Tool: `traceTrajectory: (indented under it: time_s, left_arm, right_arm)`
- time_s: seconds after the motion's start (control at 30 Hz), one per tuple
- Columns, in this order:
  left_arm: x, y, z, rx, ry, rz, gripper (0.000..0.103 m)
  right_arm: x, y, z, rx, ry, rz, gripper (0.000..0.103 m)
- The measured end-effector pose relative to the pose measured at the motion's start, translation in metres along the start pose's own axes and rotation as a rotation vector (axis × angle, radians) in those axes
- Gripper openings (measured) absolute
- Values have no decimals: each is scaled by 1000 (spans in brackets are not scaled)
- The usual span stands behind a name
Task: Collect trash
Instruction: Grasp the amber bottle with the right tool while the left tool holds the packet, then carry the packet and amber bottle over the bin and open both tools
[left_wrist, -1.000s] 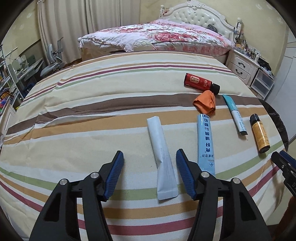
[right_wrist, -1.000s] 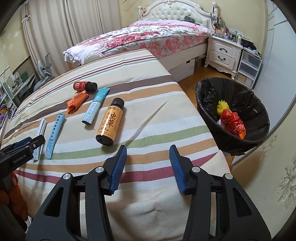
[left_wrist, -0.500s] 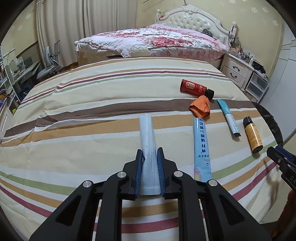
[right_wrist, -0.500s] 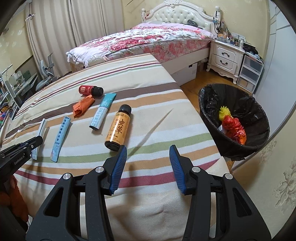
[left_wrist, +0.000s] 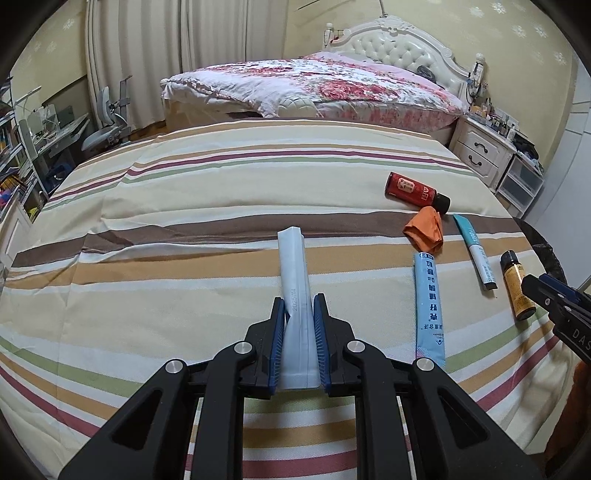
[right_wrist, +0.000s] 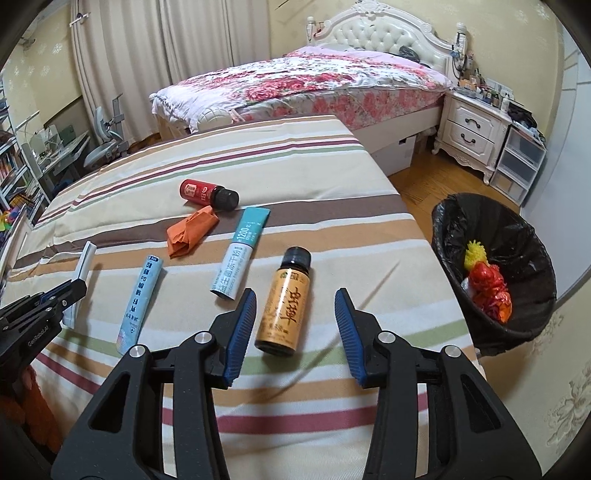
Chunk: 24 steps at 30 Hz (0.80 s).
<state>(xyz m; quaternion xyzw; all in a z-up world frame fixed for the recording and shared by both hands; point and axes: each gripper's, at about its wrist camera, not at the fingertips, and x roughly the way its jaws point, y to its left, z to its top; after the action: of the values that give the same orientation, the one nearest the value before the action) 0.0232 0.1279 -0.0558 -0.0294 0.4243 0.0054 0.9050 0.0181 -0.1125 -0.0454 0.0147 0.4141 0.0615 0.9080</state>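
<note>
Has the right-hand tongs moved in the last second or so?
Yes. The right tongs have come forward over the striped cover: the amber bottle, once lying well ahead of them, now sits between their open tips.

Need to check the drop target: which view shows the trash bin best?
Right wrist view: the black-lined trash bin sits open beside the striped bed, red and yellow trash visible inside. The left wrist view catches only a dark sliver of its rim.

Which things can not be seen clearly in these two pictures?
- White sachet: its near end sits between the pads of the left gripper; whether it is lifted is unclear.
- Trash bin: the near wall hides its bottom.
- Nightstand clutter: too small to name.
</note>
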Motion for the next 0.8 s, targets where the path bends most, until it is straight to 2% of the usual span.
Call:
traceTrajectory:
  time_s: [0.2, 0.43, 0.8]
  left_arm:
    - [3, -3, 0, 4, 5, -15, 17]
    - [3, -6, 0, 12, 5, -36, 17]
    - [-8, -32, 7, 51, -29, -93, 17]
  right_arm:
    - [10, 4, 0, -18, 37, 1, 25]
    - [10, 7, -3, -45, 33, -16, 24]
    - [-10, -8, 1, -6, -12, -13, 24]
